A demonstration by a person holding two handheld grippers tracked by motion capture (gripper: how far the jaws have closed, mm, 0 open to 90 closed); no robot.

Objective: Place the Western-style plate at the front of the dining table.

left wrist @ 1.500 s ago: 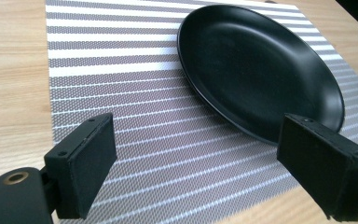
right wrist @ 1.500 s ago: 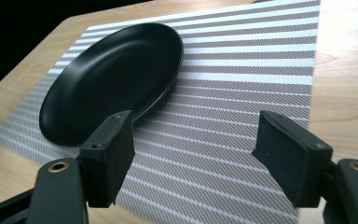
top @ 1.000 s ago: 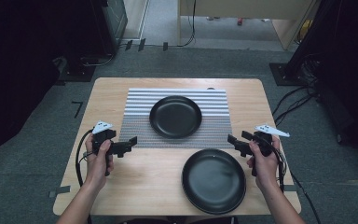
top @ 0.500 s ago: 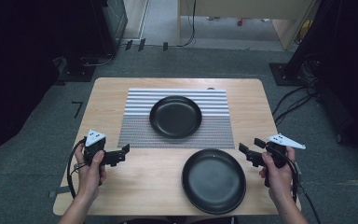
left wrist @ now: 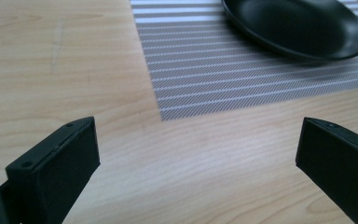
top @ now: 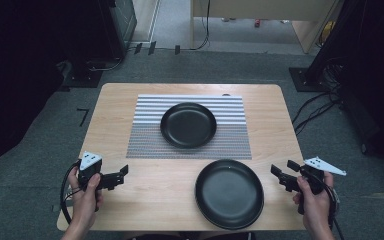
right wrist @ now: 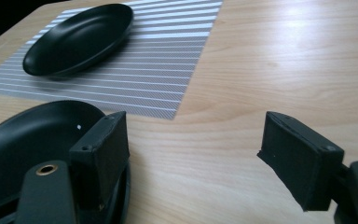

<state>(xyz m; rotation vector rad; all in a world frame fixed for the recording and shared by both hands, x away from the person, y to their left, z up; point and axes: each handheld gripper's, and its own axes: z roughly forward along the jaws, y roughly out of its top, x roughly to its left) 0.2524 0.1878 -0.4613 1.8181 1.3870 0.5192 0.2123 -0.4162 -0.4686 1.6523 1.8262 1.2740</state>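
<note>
Two black plates lie on a wooden table (top: 110,115). The smaller plate (top: 188,125) (left wrist: 298,23) (right wrist: 79,39) rests on a grey striped placemat (top: 145,135) (left wrist: 205,70) (right wrist: 154,70). The larger plate (top: 229,192) (right wrist: 28,144) sits on bare wood near the front edge. My left gripper (top: 121,176) (left wrist: 196,140) is open over bare wood at the front left, holding nothing. My right gripper (top: 282,171) (right wrist: 193,135) is open just right of the larger plate, with one jaw close above its rim and nothing held.
Grey carpet surrounds the table. Dark equipment and cables (top: 320,100) stand to the right and back left. A black tape mark (top: 83,116) lies on the floor at the left. Bare wood stretches between the grippers and the placemat.
Both grippers have drawn back toward the front edge of the table and a little outward, staying open. The plates and the placemat have not moved.
</note>
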